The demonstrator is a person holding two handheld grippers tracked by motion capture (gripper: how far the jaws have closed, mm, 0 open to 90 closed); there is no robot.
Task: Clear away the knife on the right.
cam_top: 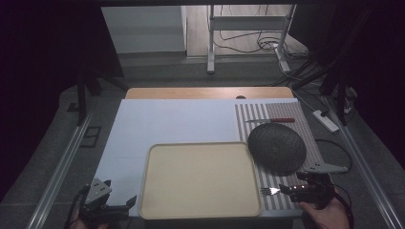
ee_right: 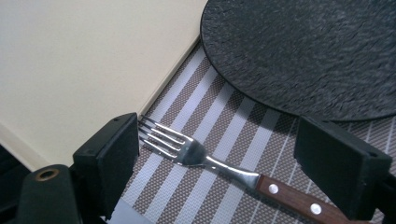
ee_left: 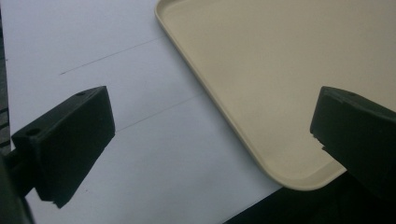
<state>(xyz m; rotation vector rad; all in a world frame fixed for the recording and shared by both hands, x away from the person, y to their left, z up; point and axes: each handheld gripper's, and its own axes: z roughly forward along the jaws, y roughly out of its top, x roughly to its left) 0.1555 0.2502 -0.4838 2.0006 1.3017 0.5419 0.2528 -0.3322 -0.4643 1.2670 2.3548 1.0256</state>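
From above, the job looks barely begun: the wide cream plastic tray [cam_top: 200,179] sits empty at the near edge of the worktop [cam_top: 167,121], and the single steel fork with a wooden handle [cam_top: 271,191] lies on the grey striped placemat [cam_top: 305,126] just right of the tray, under the right gripper [cam_top: 292,189]. One round black textured plate [cam_top: 277,147] rests on the mat behind it, and one red-handled knife [cam_top: 272,120] lies beyond the plate, so all three pieces seem to be waiting. The left gripper [cam_top: 119,202] hangs at the tray's near left corner. In the left gripper view its fingers [ee_left: 70,140] are spread wide, grasping nothing, over white worktop [ee_left: 116,70] and the tray's corner [ee_left: 299,179]. In the right gripper view the fingers [ee_right: 112,158] stand released either side of the fork [ee_right: 196,154], its tines beside the left finger, not yet clenched; tray edge [ee_right: 93,70] and plate [ee_right: 308,51] lie just beyond.
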